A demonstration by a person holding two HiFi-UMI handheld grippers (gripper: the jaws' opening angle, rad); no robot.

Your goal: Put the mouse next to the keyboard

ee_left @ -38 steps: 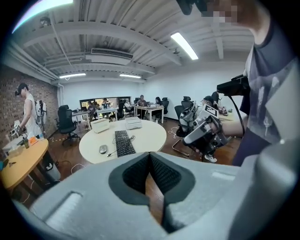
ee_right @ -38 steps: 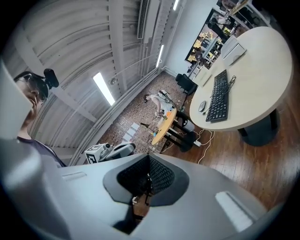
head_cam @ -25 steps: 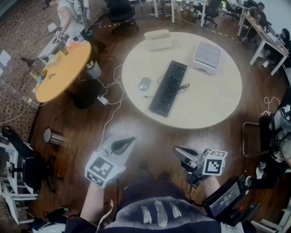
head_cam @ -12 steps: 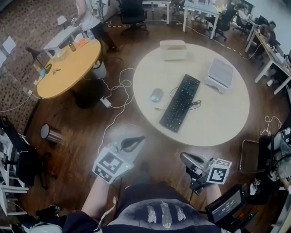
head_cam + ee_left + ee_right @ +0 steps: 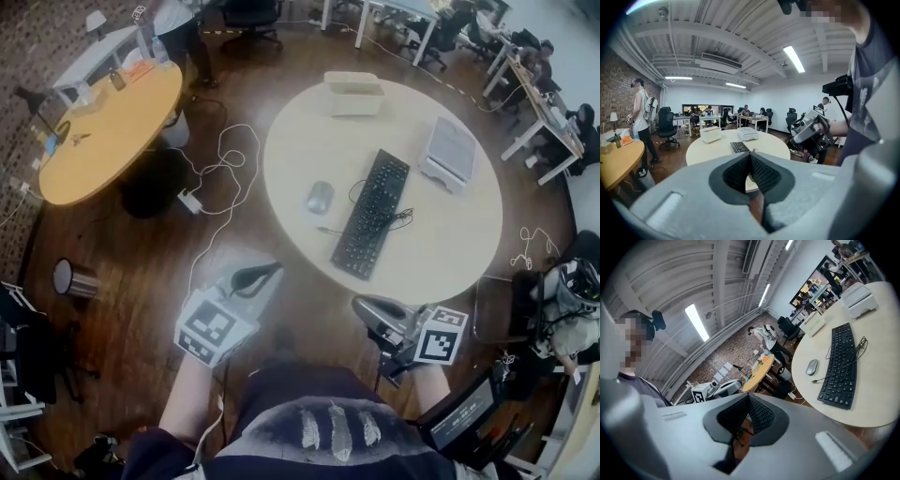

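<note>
A grey mouse (image 5: pixel 320 197) lies on the round white table (image 5: pixel 459 244), a short gap left of the black keyboard (image 5: pixel 371 213), which runs diagonally across the tabletop. The right gripper view shows the mouse (image 5: pixel 812 366) and the keyboard (image 5: pixel 840 366) too. My left gripper (image 5: pixel 255 277) is shut and holds nothing; it hovers over the wooden floor, well short of the table. My right gripper (image 5: pixel 370 308) is also shut and empty, below the table's near edge. In the left gripper view the keyboard (image 5: pixel 739 147) shows beyond the shut jaws.
Two white boxes (image 5: pixel 353 94) (image 5: pixel 450 152) stand on the far part of the white table. A yellow round table (image 5: pixel 103 136) stands at the left, with white cables (image 5: pixel 214 178) trailing over the floor between. A metal bin (image 5: pixel 71 278) is at the left. People sit at desks behind.
Both grippers have moved forward together toward the white table, and the view has shifted with them. Their jaws stay shut. The mouse and keyboard have not moved on the table.
</note>
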